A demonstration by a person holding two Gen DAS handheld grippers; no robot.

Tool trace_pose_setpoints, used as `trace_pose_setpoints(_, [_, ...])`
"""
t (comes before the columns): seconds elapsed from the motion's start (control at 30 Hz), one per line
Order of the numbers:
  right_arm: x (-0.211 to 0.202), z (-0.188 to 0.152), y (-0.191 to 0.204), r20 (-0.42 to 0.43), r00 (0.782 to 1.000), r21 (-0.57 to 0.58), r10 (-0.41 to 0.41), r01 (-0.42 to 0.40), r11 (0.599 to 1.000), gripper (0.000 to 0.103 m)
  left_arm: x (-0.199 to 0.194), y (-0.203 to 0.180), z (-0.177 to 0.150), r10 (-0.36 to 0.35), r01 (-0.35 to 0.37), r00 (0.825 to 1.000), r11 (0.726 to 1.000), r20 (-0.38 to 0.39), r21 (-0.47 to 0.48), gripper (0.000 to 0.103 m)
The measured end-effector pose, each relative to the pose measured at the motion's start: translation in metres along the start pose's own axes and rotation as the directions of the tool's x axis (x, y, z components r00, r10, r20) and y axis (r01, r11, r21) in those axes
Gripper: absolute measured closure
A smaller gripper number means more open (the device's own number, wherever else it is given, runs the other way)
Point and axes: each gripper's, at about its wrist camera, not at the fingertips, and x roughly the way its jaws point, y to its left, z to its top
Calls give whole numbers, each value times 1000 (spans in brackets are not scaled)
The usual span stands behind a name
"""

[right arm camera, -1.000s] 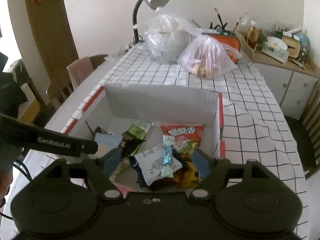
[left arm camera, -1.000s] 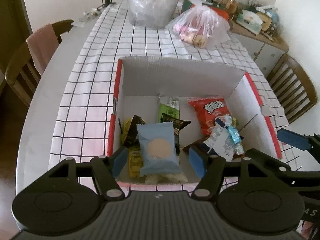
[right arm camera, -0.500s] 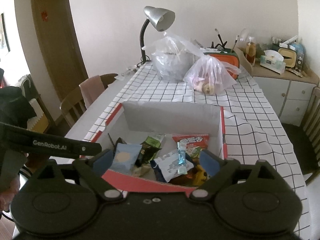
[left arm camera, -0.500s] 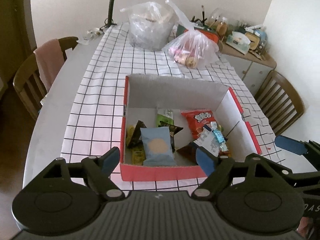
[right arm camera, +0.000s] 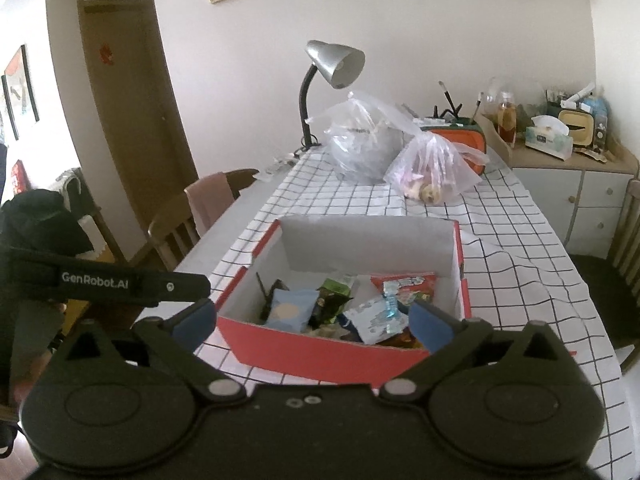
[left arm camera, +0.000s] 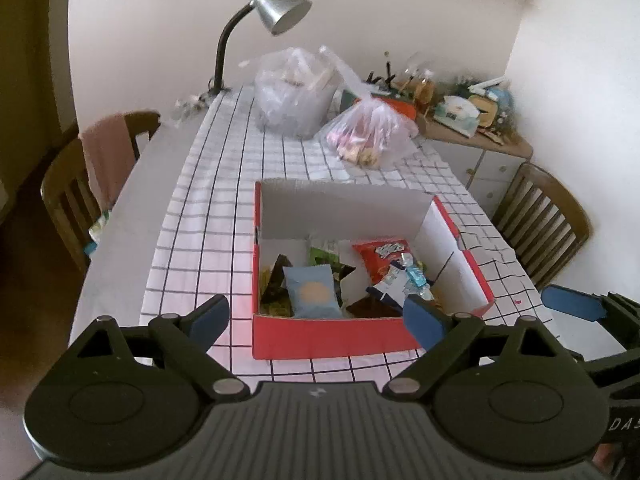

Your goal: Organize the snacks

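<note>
A red cardboard box (left arm camera: 332, 340) (right arm camera: 320, 350) stands on the checked tablecloth and holds several snack packets: a light blue packet (left arm camera: 314, 291) (right arm camera: 289, 309), a red packet (left arm camera: 382, 254) (right arm camera: 404, 283), a green packet (left arm camera: 325, 254) and a white and blue packet (right arm camera: 374, 318). My left gripper (left arm camera: 318, 320) is open and empty, held above the box's near wall. My right gripper (right arm camera: 310, 324) is open and empty, also in front of the box. The right gripper's blue finger (left arm camera: 572, 303) shows at the right edge of the left wrist view.
Two clear plastic bags (left arm camera: 294, 94) (left arm camera: 366, 134) sit at the table's far end beside a silver desk lamp (left arm camera: 276, 6). Wooden chairs stand on the left (left arm camera: 76, 184) and right (left arm camera: 544, 220). A cluttered sideboard (right arm camera: 560, 148) stands at the far right.
Both grippers have pulled back and up from inside the box. The box now lies farther ahead and its near red wall shows. The snacks have not moved.
</note>
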Motion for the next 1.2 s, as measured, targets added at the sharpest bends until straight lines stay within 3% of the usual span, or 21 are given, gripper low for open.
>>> trace_pose_setpoints(0.3, [-30,-12,11,59,998,-9,21,-21,1000,0,-35,-17,-18,8,-18,994,996,106,91,9])
trace_pose_setpoints(0.8, [-65,-28,24,125,991,-6,37,-37,999,0,-49,-16,-36,8,-14,996,998,92,65,9])
trace_pose_setpoints(1.2, [-75,-42,24,142,990,38,-17,11,999,0,-58,-22,-45,2,-11,995,996,98,86,9])
